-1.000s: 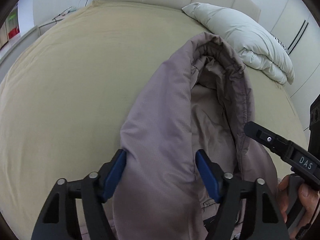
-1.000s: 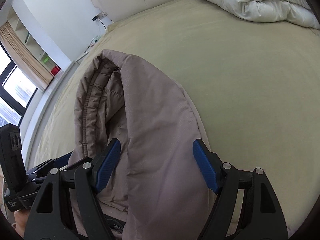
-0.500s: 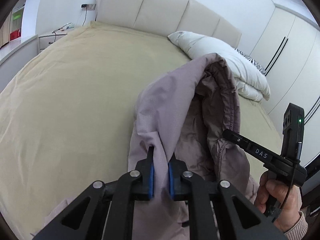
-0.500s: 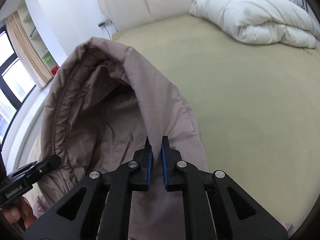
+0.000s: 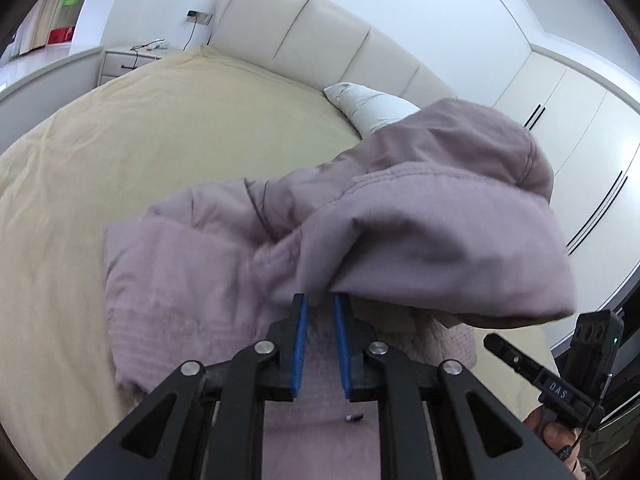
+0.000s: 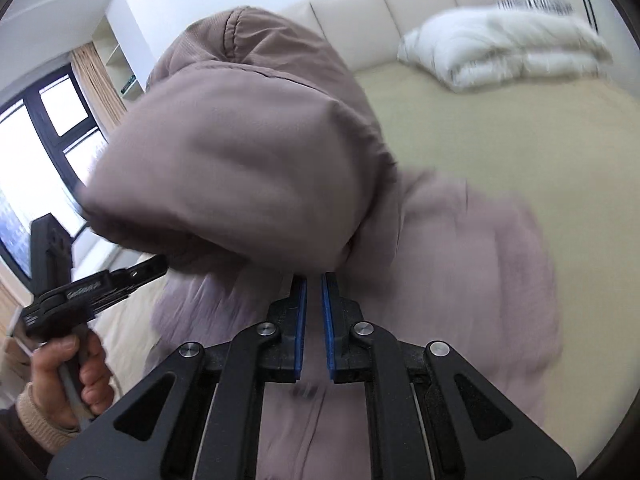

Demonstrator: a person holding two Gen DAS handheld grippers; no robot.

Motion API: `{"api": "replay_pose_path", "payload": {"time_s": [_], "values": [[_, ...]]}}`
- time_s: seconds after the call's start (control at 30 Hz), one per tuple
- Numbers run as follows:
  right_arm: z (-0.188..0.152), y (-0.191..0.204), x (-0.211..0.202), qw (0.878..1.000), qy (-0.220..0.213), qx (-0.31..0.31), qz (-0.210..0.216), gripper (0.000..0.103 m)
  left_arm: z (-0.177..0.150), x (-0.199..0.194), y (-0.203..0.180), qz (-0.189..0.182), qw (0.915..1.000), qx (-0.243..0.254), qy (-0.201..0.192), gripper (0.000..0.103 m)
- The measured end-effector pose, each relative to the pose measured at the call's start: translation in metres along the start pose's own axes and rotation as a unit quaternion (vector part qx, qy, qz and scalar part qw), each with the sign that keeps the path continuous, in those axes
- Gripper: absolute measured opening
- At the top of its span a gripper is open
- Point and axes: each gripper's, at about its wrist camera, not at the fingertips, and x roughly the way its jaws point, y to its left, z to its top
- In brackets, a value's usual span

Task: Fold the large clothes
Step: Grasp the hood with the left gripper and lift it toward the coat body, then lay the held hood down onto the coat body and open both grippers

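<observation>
A mauve padded jacket lies on the beige bed, its body spread flat below the grippers. Its hood is lifted off the sheet and bulges above the body. My left gripper is shut on the hood's left edge, with fabric pinched at the tips of its blue pads. In the right wrist view, my right gripper is shut on the hood's other edge, under the raised hood. The jacket body spreads to its right. A hand holds the left gripper's handle at lower left.
A white duvet is bunched at the head of the bed against the cream headboard. A nightstand stands left of the bed, a wardrobe to the right, a window on the far left.
Both grippers went from open astride the hood's edges to shut on them. They then rose and carried the hood up off the bed and over the jacket's body.
</observation>
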Motion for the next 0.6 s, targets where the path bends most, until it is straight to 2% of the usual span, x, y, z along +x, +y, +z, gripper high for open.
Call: {"api": "replay_pose_path", "payload": {"time_s": [0.07,0.1,0.13,0.23,0.37,0.43,0.5,0.57,0.6], "values": [[-0.029,-0.001,-0.012,1.0,0.018,0.01,-0.009,0.008,-0.026,-0.012,0.009,0.004,0.9995,-0.026,0.018,0.021],[-0.04,-0.003,-0.019,1.0,0.023,0.017,-0.012,0.008,-0.035,-0.014,0.012,0.003,0.999,-0.031,0.032,0.035],[-0.048,-0.006,-0.025,0.999,0.029,0.023,-0.013,0.008,-0.045,-0.02,0.015,0.009,0.9983,-0.038,0.044,0.04],[-0.059,-0.012,-0.052,0.999,0.009,0.042,-0.023,0.008,-0.057,-0.041,0.016,0.013,0.9982,-0.046,0.037,0.04],[-0.037,-0.017,-0.073,0.997,-0.045,0.06,-0.016,0.008,-0.021,-0.059,-0.015,0.002,0.9999,-0.002,-0.013,0.042],[-0.017,-0.021,-0.074,0.995,-0.071,0.068,-0.014,0.008,0.001,-0.056,-0.043,-0.006,0.9984,0.041,-0.039,0.049],[-0.007,-0.019,-0.071,0.995,-0.08,0.062,-0.013,0.008,0.026,-0.037,-0.073,-0.005,0.9955,0.087,-0.037,0.054],[0.013,-0.025,-0.05,0.995,-0.069,0.066,-0.012,0.008,0.044,-0.008,-0.092,-0.009,0.9941,0.104,-0.027,0.054],[0.019,-0.027,-0.038,0.996,-0.055,0.072,-0.003,0.008,0.05,0.006,-0.097,0.004,0.9931,0.116,-0.021,0.054]]}}
